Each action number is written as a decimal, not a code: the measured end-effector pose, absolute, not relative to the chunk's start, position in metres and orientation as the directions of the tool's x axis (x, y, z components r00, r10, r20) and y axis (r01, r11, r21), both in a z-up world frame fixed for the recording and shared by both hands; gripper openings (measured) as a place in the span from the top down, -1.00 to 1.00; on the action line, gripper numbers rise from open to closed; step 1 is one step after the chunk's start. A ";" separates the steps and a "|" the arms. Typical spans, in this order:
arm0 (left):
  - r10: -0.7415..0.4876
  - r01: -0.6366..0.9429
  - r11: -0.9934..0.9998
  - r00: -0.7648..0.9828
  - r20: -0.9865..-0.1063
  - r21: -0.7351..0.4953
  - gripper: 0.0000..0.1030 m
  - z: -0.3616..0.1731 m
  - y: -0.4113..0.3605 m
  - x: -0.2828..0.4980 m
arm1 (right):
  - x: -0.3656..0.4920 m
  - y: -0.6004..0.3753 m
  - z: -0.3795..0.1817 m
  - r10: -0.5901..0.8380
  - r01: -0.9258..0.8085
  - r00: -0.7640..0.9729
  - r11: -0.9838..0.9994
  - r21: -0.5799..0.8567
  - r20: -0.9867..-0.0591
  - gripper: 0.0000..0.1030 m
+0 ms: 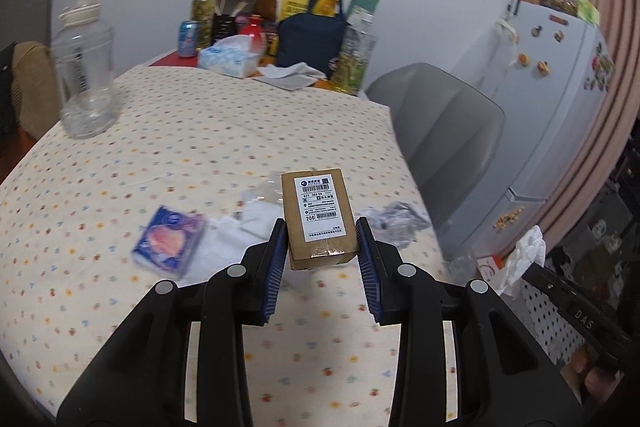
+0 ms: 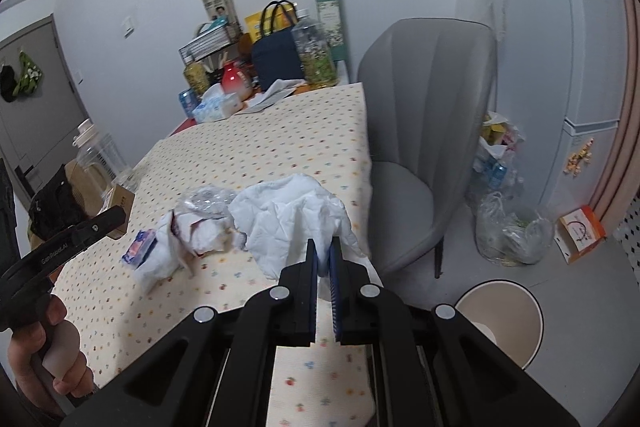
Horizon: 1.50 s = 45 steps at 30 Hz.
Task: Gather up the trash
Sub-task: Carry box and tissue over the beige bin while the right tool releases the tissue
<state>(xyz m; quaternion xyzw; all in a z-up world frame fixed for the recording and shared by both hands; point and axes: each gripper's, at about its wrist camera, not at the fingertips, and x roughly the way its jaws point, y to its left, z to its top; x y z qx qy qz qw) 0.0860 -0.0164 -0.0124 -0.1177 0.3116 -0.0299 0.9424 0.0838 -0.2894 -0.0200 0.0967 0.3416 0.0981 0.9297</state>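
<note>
Gripping a small cardboard parcel (image 1: 318,219) by its two long sides, the left tool (image 1: 322,247) is holding it partly open-jawed, the blue pads pressing the box clear above the table (image 1: 200,131); a side hold like this is keeping the shipping label facing up and the box level for carrying. The right tool (image 2: 325,263) is standing nearly closed, pinching a fold of white crumpled paper (image 2: 288,211) so the light sheet is hanging from a single edge and is not slipping free. Both loads are probably heading for the round bin (image 2: 500,319) that is sitting on the floor just beside the table's corner. More trash is waiting on the dotted tablecloth: a blue tissue packet (image 1: 170,241) and further crumpled wrappers (image 2: 200,227). An empty clear bottle (image 1: 86,75) is standing near the table's left edge, bags and jars are crowding the far end, and a grey chair (image 2: 424,131) and a white fridge (image 1: 560,99) are flanking the right side.
</note>
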 end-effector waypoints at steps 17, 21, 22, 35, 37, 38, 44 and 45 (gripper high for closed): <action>-0.236 0.169 0.972 0.724 -0.648 -0.166 0.33 -0.029 -0.136 0.130 | 0.090 -0.382 -0.059 0.150 0.071 0.750 0.950 0.303 -0.644 0.86; -0.258 0.206 0.966 0.698 -0.669 -0.157 0.33 -0.037 -0.164 0.141 | 0.092 -0.407 -0.074 0.132 0.118 0.742 0.939 0.322 -0.658 0.86; -0.263 0.215 0.964 0.691 -0.674 -0.155 0.33 -0.039 -0.170 0.144 | 0.093 -0.414 -0.078 0.127 0.131 0.740 0.936 0.326 -0.661 0.86; -0.319 0.343 0.930 0.581 -0.749 -0.131 0.33 -0.070 -0.272 0.184 | 0.112 -0.507 -0.142 0.076 0.300 0.690 0.875 0.379 -0.720 0.84; -0.325 0.358 0.924 0.559 -0.762 -0.132 0.33 -0.077 -0.287 0.190 | 0.116 -0.520 -0.156 0.075 0.323 0.680 0.862 0.390 -0.729 0.81; -0.327 0.365 0.922 0.550 -0.768 -0.130 0.33 -0.080 -0.294 0.193 | 0.118 -0.527 -0.165 0.073 0.339 0.673 0.854 0.395 -0.736 0.80; -0.332 0.407 0.905 0.499 -0.800 -0.122 0.33 -0.097 -0.327 0.200 | 0.118 -0.552 -0.202 0.090 0.385 0.652 0.816 0.431 -0.753 -0.07; -0.331 0.413 0.903 0.492 -0.805 -0.119 0.33 -0.100 -0.333 0.201 | 0.116 -0.555 -0.206 0.088 0.391 0.650 0.813 0.431 -0.755 -0.07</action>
